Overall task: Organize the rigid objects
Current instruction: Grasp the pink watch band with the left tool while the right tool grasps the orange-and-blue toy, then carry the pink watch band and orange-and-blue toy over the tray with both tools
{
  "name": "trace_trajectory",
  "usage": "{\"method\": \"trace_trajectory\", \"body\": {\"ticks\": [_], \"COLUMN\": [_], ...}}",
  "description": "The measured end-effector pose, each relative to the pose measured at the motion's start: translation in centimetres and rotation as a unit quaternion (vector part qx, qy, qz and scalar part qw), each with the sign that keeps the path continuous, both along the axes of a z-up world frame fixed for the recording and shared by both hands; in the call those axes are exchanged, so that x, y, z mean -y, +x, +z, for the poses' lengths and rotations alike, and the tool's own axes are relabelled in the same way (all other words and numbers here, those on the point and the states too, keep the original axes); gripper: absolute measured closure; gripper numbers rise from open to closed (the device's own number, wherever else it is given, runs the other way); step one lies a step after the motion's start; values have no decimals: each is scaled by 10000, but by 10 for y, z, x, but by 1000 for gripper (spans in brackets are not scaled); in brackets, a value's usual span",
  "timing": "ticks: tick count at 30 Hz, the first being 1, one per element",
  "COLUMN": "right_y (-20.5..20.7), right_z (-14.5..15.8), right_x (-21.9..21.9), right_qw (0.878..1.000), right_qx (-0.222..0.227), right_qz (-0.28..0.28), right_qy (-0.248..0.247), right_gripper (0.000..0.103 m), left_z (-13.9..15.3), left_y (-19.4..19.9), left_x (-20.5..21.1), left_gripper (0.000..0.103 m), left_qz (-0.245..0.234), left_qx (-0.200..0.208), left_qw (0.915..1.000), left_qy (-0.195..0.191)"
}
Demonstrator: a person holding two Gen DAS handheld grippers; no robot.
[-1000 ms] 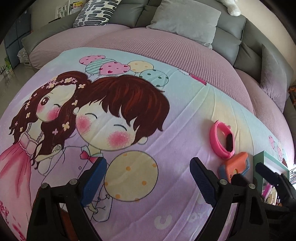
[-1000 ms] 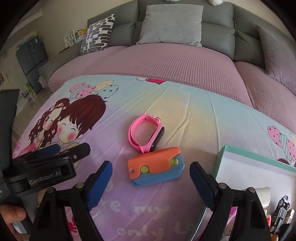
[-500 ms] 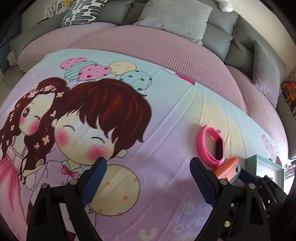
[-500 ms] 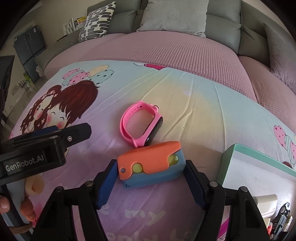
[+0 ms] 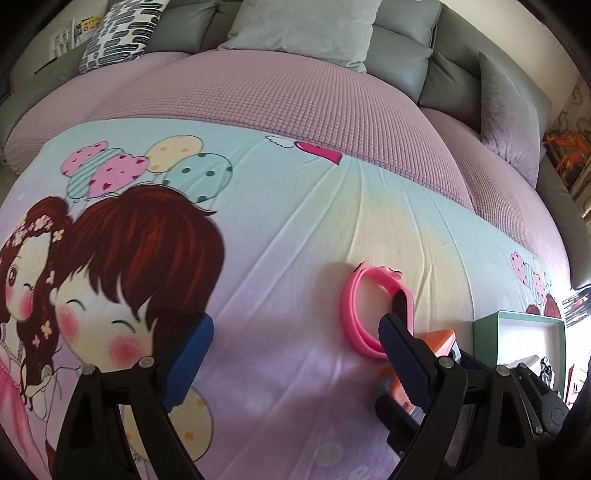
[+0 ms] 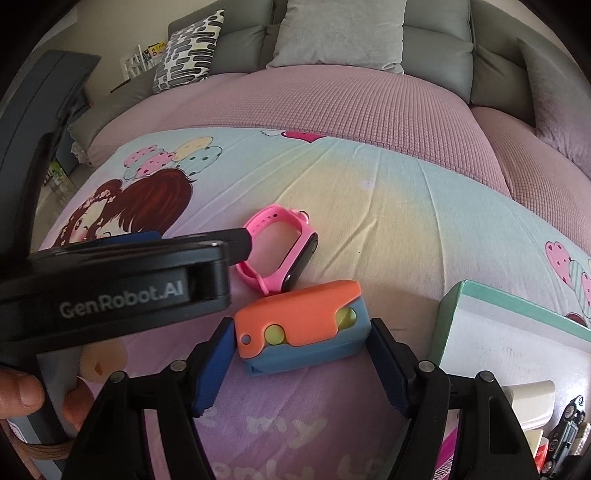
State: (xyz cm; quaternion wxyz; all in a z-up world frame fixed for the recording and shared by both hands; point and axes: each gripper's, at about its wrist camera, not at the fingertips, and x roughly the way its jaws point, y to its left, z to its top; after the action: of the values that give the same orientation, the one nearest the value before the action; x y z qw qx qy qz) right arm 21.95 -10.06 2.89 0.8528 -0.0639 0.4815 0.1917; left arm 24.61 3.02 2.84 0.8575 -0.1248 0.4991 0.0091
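Note:
An orange and blue toy case (image 6: 301, 326) lies on the cartoon bedsheet between the pads of my right gripper (image 6: 303, 363). The jaws have closed in to its two ends and look to be touching it. A pink smartwatch (image 6: 282, 253) lies just beyond the case; it also shows in the left wrist view (image 5: 373, 308). My left gripper (image 5: 295, 360) is open and empty, its right fingertip (image 5: 397, 341) next to the watch. The case's orange corner (image 5: 439, 341) shows behind that fingertip.
A green-rimmed white box (image 6: 517, 299) with a toy car (image 6: 567, 417) and other items stands at the right. Grey cushions (image 6: 340, 33) and a patterned pillow (image 6: 188, 48) line the sofa back. The left gripper's body (image 6: 110, 284) crosses the right view.
My right gripper moved forward around the case and its jaws narrowed onto it. My left gripper swung right, toward the pink watch.

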Motion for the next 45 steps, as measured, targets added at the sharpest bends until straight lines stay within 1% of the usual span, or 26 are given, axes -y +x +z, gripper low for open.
{"method": "trace_trajectory", "body": {"ticks": [2, 7, 11, 16, 17, 18, 19, 20, 22, 23, 25, 26, 28, 31, 34, 39, 41, 43, 45], "right_y": [0, 0, 0, -1, -1, -1, -1, -1, -1, -2, -2, -2, -3, -5, -7, -12, -14, -18, -22], "right_z": [-1, -1, 0, 0, 0, 0, 0, 0, 0, 0, 0, 0, 1, 1, 2, 7, 10, 14, 19], "right_x": [-1, 0, 0, 0, 0, 0, 1, 1, 0, 1, 1, 1, 1, 2, 2, 9, 13, 18, 20], "right_qw": [10000, 10000, 10000, 10000, 10000, 10000, 10000, 10000, 10000, 10000, 10000, 10000, 10000, 10000, 10000, 9997, 9993, 9988, 9984], "right_qx": [4, 1, 1, 7, 8, 8, 7, 7, 8, 9, 7, 7, 7, 27, 38, 80, 105, 124, 196], "right_qz": [5, 12, 15, 6, 2, 0, -1, 2, 3, 2, -4, -7, -11, -17, -10, -142, -232, -280, -341], "right_qy": [-10, 26, 19, 19, 23, 29, 36, 39, 34, 31, 35, 38, 42, 65, 55, 188, 276, 383, 394], "right_gripper": [29, 29, 29, 29, 29, 29, 29, 29, 29, 29, 29, 29, 29, 29, 29, 29, 29, 29, 29], "left_z": [-4, -8, -8, -7, -7, -7, -7, -6, -4, -4, -3, -3, -2, 0, 2, 9, 14, 14, 16], "left_y": [5, 10, 9, 7, 7, 6, 6, 6, 5, 5, 5, 4, 4, 0, -5, -18, -26, -25, -33], "left_x": [5, 14, 12, 3, 0, -1, -2, -1, 3, 6, 11, 12, 15, 11, 17, 13, 11, 7, 4], "left_gripper": [12, 12, 11, 12, 17, 24, 28, 34, 53, 58, 80, 85, 89, 93, 94, 97, 98, 98, 98], "left_qz": [-58, -78, 16, 84, 102, 88, 65, 35, -86, -159, -316, -374, -413, -431, -431, -371, -312, -230, -146], "left_qx": [-66, -160, -217, -158, -124, -93, -71, -24, 41, 69, 130, 153, 198, 319, 339, 456, 496, 533, 571], "left_qw": [9999, 9983, 9941, 9941, 9945, 9952, 9959, 9962, 9964, 9963, 9964, 9967, 9968, 9978, 9978, 9982, 9982, 9983, 9982], "left_qy": [75, 552, 1066, 1066, 1038, 965, 904, 874, 844, 840, 776, 709, 651, 394, 373, 144, 141, 88, 50]}}
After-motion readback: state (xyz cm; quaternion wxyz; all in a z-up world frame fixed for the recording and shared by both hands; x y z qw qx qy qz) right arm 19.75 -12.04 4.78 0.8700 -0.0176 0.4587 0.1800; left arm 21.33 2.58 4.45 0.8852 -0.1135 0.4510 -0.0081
